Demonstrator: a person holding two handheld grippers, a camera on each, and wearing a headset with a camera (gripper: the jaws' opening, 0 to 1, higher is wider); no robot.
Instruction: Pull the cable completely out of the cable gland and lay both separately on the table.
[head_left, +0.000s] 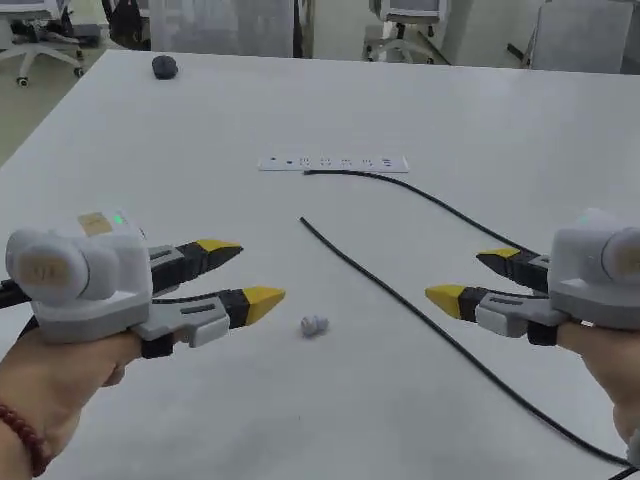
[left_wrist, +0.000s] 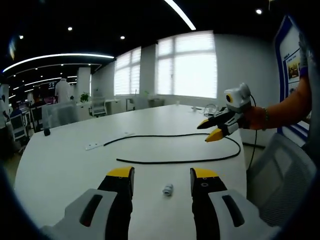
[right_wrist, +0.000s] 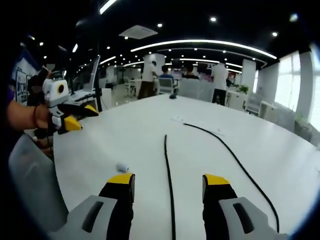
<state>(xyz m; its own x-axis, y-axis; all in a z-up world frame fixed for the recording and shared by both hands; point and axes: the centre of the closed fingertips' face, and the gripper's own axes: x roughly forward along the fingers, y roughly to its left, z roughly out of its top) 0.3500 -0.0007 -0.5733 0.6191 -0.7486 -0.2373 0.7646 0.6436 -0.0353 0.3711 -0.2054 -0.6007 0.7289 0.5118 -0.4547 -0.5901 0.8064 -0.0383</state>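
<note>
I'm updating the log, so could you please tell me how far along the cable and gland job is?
Done: the cable lies free on the table, the cable gland apart beside it. In hand: nothing; the left gripper and right gripper are open. Left: nothing apparent.

Nothing legible here. Power strip (head_left: 333, 163) on the table has small marks by its sockets, too tiny to read. Wall poster (left_wrist: 292, 55) in the left gripper view carries printed lines and pictures, all blurred.
</note>
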